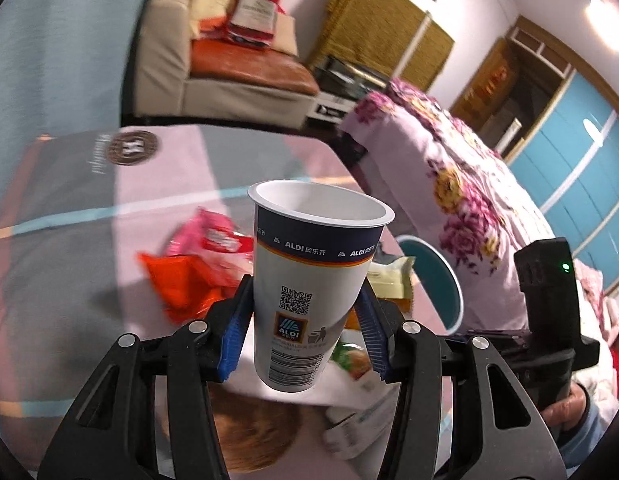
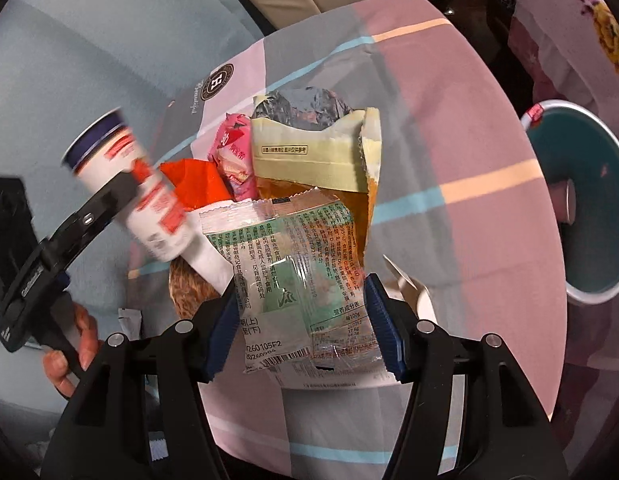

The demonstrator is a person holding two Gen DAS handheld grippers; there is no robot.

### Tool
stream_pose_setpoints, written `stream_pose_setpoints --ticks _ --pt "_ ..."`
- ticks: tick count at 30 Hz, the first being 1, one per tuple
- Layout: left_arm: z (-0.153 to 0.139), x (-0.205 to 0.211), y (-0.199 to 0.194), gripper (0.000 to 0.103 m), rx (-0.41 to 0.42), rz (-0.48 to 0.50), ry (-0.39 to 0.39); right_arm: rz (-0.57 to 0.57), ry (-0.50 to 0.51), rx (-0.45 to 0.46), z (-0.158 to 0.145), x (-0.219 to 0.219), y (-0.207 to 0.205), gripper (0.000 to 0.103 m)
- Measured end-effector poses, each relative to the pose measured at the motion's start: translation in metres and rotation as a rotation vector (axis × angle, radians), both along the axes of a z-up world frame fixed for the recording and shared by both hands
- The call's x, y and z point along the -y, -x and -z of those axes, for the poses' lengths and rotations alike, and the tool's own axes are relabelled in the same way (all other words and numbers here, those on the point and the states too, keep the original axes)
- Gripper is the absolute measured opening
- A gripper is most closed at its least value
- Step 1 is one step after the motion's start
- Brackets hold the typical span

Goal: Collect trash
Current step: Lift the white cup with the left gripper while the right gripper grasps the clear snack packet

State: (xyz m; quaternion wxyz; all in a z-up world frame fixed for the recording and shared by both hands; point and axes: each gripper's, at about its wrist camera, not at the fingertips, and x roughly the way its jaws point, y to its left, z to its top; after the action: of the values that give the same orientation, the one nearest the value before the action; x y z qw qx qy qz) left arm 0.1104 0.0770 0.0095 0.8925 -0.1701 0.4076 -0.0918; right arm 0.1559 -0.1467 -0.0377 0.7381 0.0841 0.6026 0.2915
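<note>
Holding a paper cup (image 1: 313,292) upright between the blue pads of the left gripper (image 1: 305,340), jaws about half open and pressing on both sides of the cup. Lifting it clear above the checked cloth (image 1: 69,272), with nothing touching its bottom. Showing a white body, a dark blue band near the rim, a square code, a bar code low down, and an empty white inside.

Gripping a see-through snack wrapper (image 2: 301,292) between the blue pads of the right gripper (image 2: 305,340), jaws partly open and squeezing both its edges. Hanging a little crinkled, with green print, small writing and a bar code at its lower edge.

Lying just behind the cup on the cloth: an orange wrapper (image 1: 181,280) and a pink wrapper (image 1: 205,232). Sitting behind the snack wrapper: a torn pale yellow bag (image 2: 313,148) with silver lining showing at its open top. Standing well off to the right of the cup, past the cloth's edge: a teal bin (image 2: 581,208) with a white rim and a pink cup (image 2: 565,200) lying inside.
</note>
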Motion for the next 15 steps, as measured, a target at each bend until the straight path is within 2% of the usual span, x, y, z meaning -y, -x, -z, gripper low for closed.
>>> stream_pose_setpoints --ticks 9,15 --pt "0.009 0.05 -0.044 0.051 -0.045 0.1 0.032 0.002 -0.056 -0.022 0.007 0.022 0.007 0.058" --pt "0.03 0.081 -0.069 0.051 -0.1 0.131 -0.039 -0.015 -0.081 -0.027 0.01 0.032 0.01 0.058"
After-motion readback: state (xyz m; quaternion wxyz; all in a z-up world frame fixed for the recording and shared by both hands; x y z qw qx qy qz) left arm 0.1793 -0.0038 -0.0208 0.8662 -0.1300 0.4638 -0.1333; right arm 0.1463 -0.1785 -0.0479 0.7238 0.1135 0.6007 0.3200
